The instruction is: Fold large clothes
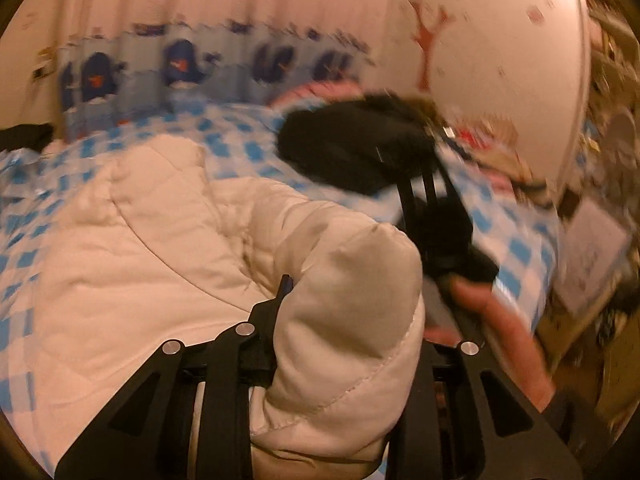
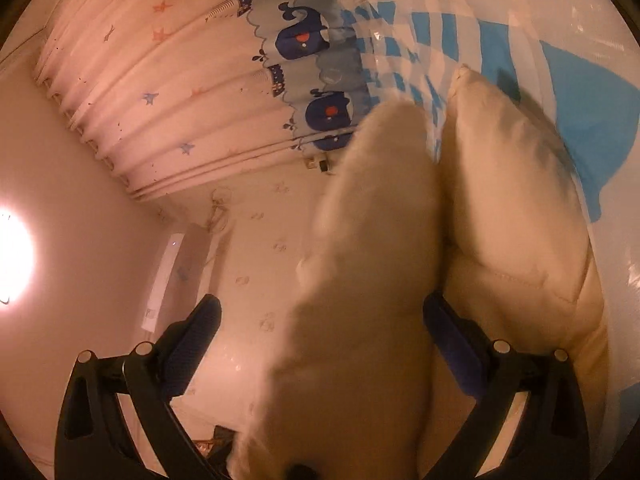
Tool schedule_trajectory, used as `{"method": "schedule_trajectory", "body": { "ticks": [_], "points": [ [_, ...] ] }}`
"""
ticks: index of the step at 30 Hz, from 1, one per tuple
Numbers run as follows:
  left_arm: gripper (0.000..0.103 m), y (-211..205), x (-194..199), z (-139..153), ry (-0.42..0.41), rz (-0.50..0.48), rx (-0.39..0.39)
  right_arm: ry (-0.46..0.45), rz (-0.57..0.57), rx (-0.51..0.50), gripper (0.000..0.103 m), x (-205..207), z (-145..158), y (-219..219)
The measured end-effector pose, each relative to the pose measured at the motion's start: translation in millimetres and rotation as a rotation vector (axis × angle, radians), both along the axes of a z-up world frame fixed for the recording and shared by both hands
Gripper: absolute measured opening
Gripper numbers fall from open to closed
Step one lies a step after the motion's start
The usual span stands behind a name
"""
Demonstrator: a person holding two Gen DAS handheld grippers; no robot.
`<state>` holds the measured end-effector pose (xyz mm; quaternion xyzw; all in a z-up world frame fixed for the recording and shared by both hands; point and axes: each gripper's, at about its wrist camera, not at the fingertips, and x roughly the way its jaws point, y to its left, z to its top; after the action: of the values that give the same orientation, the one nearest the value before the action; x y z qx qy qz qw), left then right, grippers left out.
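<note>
Left gripper [image 1: 344, 320] close up, jaws pinched on puffy fold of cream padded coat [image 1: 160, 248]; rest of coat spread on blue checked bed cover [image 1: 240, 148]. Right gripper [image 2: 320, 344]: jaws wide, coat hanging between, pads not pressing. Black clothes [image 1: 352, 144] lie further back, whale curtain [image 2: 304, 40] behind. Coat looks soft, squashy, light but bulky, likely slippery. Best grab at stitched seam or hem, not fat middle
</note>
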<state>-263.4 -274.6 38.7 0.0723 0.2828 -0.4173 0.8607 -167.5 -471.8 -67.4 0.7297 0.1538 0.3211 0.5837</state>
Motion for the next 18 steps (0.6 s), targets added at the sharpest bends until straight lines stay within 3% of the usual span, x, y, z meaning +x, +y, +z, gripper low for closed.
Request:
{"method": "schedule_trajectory", "body": {
  "ticks": [3, 4, 7, 11, 13, 15, 16, 18],
  "points": [
    [0.025, -16.5, 4.8, -18.4, 0.035, -0.057, 0.038, 0.041, 0.029, -0.216, 0.098, 8.3, 17.3, -22.2],
    [0.025, -20.3, 4.6, -21.9, 0.037, -0.072, 0.047, 0.053, 0.027, -0.335, 0.098, 10.6, 27.7, -29.0],
    [0.025, -30.9, 2.0, -33.6, 0.03, -0.126, 0.085, 0.101, -0.021, -0.823, 0.098, 14.3, 80.0, -36.3],
    [0.025, -41.3, -5.7, -45.3, 0.0, -0.152, 0.134, 0.004, 0.085, -1.161, 0.098, 57.5, 136.2, -0.9],
    [0.025, -40.5, -8.0, -45.3, -0.009, -0.157, 0.144, 0.027, 0.167, -1.332, 0.098, 77.7, 140.3, 26.1],
    [0.027, -36.4, -9.7, -41.4, -0.012, -0.155, 0.147, 0.136, 0.307, -1.594, 0.098, 105.0, 113.5, 62.9],
    [0.029, -35.2, -12.5, -38.8, -0.016, -0.156, 0.162, 0.148, 0.333, -1.611, 0.098, 105.1, 101.6, 70.3],
    [0.035, -26.1, -21.2, -27.9, -0.021, -0.166, 0.17, 0.177, 0.338, -1.547, 0.098, 96.5, 79.6, 63.3]
  ]
}}
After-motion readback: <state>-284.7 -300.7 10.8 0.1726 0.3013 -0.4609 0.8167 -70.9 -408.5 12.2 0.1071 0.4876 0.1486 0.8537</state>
